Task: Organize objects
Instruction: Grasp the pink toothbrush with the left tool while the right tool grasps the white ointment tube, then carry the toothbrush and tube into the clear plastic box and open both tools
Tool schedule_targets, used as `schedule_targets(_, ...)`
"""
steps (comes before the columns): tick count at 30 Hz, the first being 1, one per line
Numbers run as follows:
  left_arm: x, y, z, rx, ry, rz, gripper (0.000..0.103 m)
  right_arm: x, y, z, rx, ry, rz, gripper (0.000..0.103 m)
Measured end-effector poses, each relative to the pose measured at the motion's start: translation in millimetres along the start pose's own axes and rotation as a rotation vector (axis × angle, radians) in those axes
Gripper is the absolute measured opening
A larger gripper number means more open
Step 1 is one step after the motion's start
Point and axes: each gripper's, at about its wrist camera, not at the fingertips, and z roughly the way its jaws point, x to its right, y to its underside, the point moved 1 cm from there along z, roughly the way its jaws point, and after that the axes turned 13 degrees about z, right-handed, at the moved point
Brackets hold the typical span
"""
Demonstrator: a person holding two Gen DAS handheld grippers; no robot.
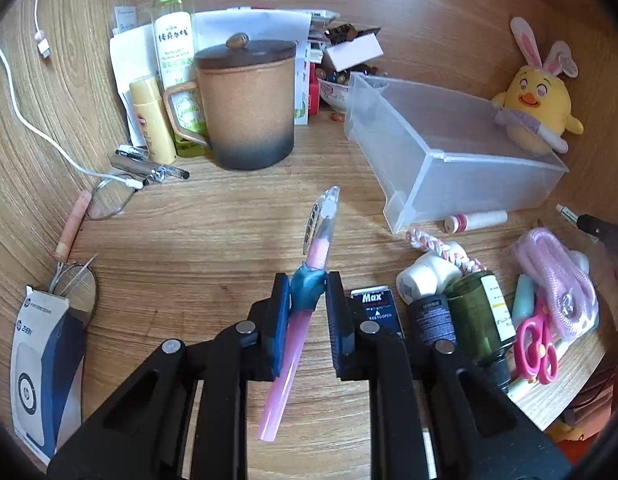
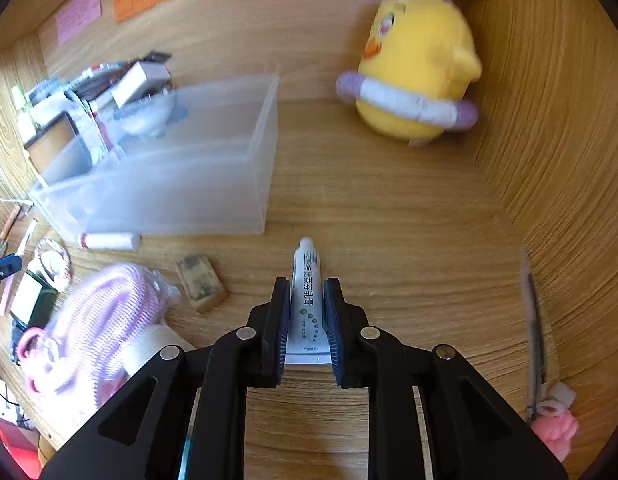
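My left gripper is shut on a pink pen with a teal grip and a clear cap, and holds it above the wooden desk, tip pointing away. A clear plastic bin lies ahead to the right, with nothing in it; it also shows in the right wrist view. My right gripper is shut on a white ointment tube with green dots, cap pointing forward, low over the desk to the right of the bin.
A brown lidded mug, spray bottle and papers stand at the back left. Glasses, a cable and a blue-white box lie left. Bottles, pink scissors and pink cord crowd the right. A yellow chick plush sits at the back.
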Motion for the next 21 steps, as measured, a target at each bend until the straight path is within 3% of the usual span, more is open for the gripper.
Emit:
schedule_targets(11,13,-52,-40,0.207,0.032,0.002,0.017,-26,-33,-40,0.138,-0.1,-0.045,0.016)
schedule_targets(17,31,-82,-42,0.239,0.011,0.065,0.017,-43,-51,-42,0.17,-0.155,-0.061,0.016)
schedule_targets(21,40,-94,-32,0.226,0.04,0.083,0.017,-52,-61,-35,0.164,-0.193,-0.069,0.016)
